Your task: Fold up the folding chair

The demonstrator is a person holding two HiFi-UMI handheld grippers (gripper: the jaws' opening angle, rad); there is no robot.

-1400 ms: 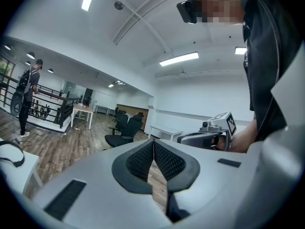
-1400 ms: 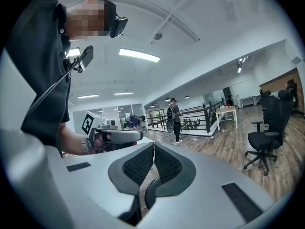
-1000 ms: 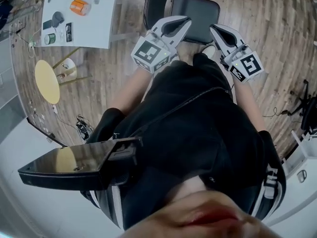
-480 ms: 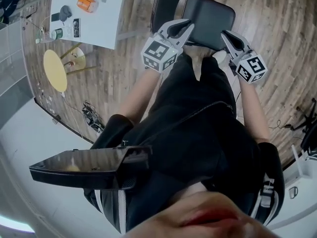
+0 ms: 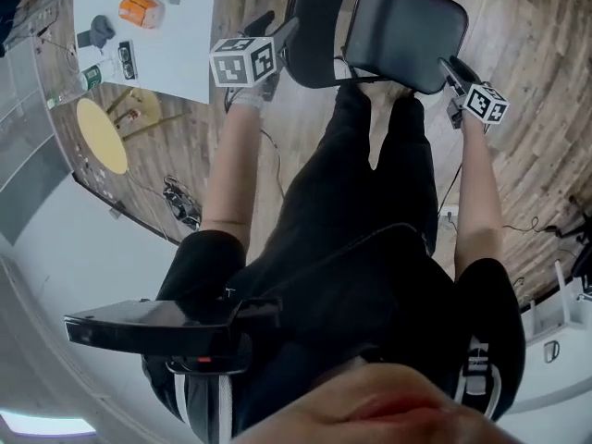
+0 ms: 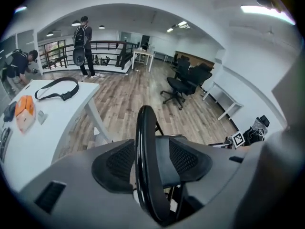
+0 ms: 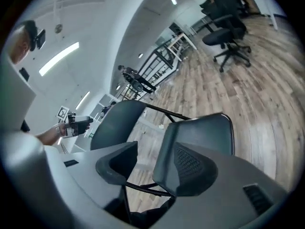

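Left gripper straddles the backrest at 12 o'clock, and right gripper straddles the seat at 1 o'clock. Both sets of jaws are opening, so you can grip and fold.

White table at upper left, orange pack and black strap lying on it, round yellow top on wooden legs beside the table, wood-plank floor, black office chairs further back, black railing, person with backpack standing at the railing.

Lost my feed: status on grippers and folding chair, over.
Left gripper opening, backrest rim between jaws. Right gripper opening, seat edge between jaws. Folding chair unfolded. White table at left, apart.
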